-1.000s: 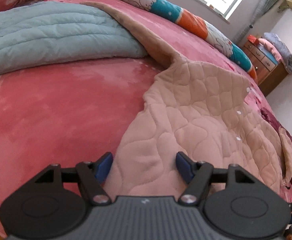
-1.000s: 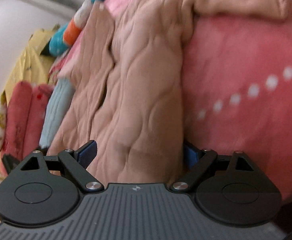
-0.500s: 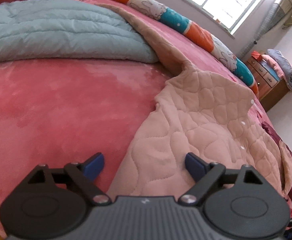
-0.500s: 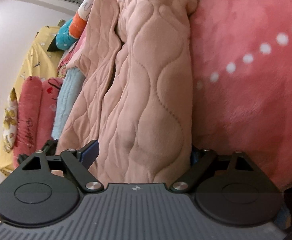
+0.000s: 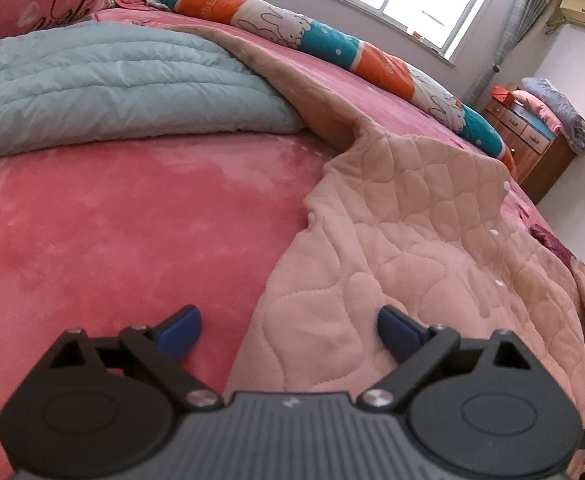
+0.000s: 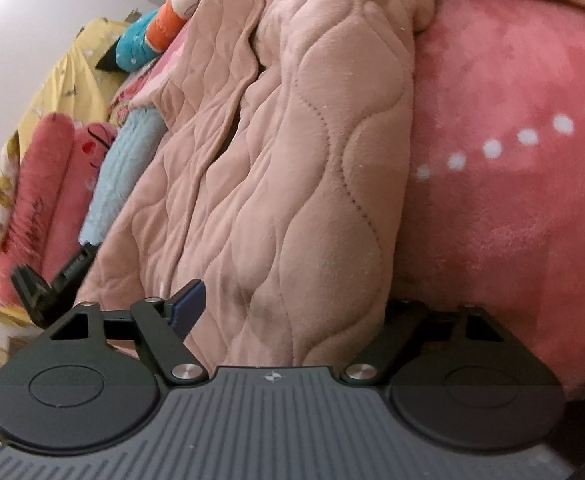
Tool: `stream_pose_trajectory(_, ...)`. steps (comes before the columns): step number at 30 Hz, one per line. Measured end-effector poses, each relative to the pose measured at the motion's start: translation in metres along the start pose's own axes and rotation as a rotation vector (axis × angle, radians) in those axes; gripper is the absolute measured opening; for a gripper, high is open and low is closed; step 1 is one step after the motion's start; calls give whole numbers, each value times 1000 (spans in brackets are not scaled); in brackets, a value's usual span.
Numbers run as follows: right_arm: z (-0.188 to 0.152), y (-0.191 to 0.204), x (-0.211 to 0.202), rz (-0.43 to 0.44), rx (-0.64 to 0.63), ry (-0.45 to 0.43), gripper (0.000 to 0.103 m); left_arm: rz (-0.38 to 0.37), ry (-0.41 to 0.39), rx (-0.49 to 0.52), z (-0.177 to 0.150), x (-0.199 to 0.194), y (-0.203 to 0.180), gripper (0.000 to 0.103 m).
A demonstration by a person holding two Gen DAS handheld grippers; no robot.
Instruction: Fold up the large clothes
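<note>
Left gripper [image 5: 288,330]: jaws wide, just been opening, the quilted pink garment [image 5: 420,248] lying loose between them. Right gripper [image 6: 292,308]: jaws wide, just narrowed slightly, straddling the garment's folded edge (right pad hidden). Garment lies on the pink bed [image 5: 124,232], beside a blue quilt [image 5: 104,84].

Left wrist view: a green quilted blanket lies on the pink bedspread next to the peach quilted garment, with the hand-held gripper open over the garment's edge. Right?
Not quite: in the left wrist view the quilted blanket is light blue, not green. It does lie on the pink bedspread next to the peach quilted garment, with the left hand-held gripper open over the garment's edge.
</note>
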State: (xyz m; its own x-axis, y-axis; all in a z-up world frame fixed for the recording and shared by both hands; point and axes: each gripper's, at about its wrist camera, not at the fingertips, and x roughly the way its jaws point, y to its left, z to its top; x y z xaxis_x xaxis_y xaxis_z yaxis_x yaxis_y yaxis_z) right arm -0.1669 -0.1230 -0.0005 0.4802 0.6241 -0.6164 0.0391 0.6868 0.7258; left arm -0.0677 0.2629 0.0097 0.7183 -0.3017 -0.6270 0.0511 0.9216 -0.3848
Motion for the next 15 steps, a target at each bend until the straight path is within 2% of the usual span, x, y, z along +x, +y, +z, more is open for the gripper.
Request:
stream_pose_trajectory(2, 0, 0, -3, -11, -8, -4, 82, -13, 9, 9, -1, 0, -2, 84)
stream_pose_trajectory(3, 0, 1, -3, -23, -9, -7, 70, -24, 10, 13, -1, -2, -2, 79)
stream_pose_trajectory(4, 0, 1, -4, -33, -8, -12, 54, -38, 12, 14, -2, -3, -3, 68)
stream_pose_trajectory(5, 0, 0, -5, -33, -9, -17, 47, -54, 16, 15, -2, -4, -3, 57)
stream_pose_trajectory(6, 0, 1, -7, -29, -12, -24, 43, -61, 19, 20, -3, -6, -5, 53)
stream_pose_trajectory(9, -1, 8, -8, -26, -43, -35, 42, -67, 17, 52, -6, -10, -12, 41)
stream_pose_trajectory(12, 2, -4, 0, -1, 32, -15, 45, -62, 9, 60, -9, -12, -16, 34)
stream_pose_trajectory(15, 6, -8, 6, 9, 73, -11, 45, -54, 5, 84, -11, -16, -23, 22)
